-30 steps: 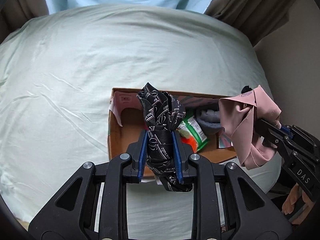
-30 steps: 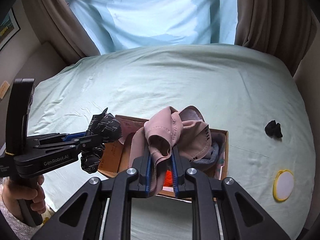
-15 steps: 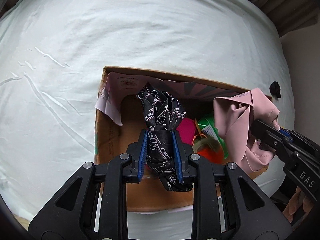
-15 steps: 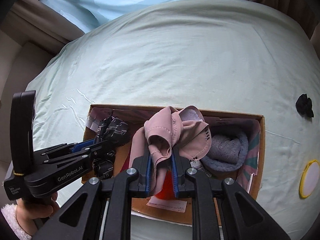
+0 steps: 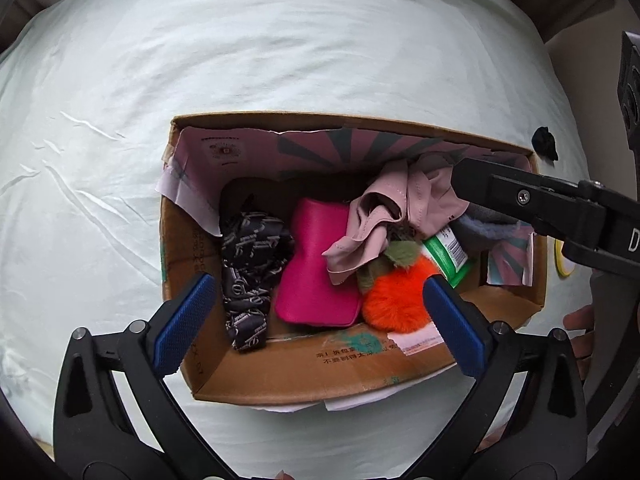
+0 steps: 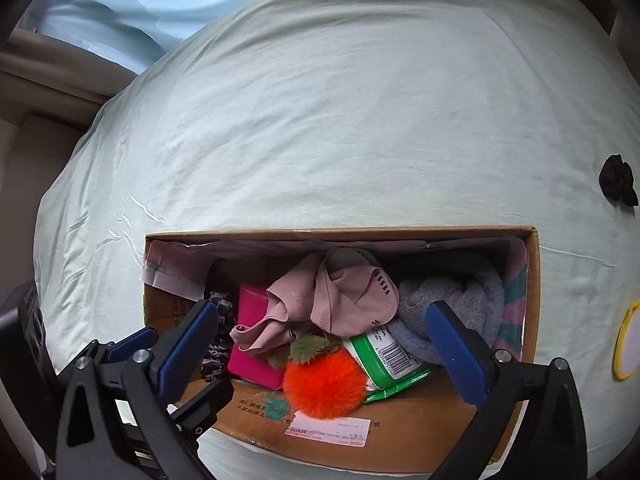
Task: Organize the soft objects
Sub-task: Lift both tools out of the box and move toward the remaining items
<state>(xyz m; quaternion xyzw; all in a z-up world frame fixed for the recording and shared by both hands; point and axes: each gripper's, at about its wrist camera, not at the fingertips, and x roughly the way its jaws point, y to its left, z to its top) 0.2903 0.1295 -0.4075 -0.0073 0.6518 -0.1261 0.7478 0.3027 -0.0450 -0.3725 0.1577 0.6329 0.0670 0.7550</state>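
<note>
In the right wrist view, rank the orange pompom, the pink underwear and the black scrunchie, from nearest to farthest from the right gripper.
1. Orange pompom: in the box, nearest the right gripper, just below it.
2. Pink underwear: piled behind the pompom.
3. Black scrunchie: out on the bedsheet, far right.

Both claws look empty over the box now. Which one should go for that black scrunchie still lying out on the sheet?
Right. The black scrunchie lies on the sheet past the cardboard box's right end, on the right claw's side. The left claw, also open, sits toward the box's left end, farther away.
</note>
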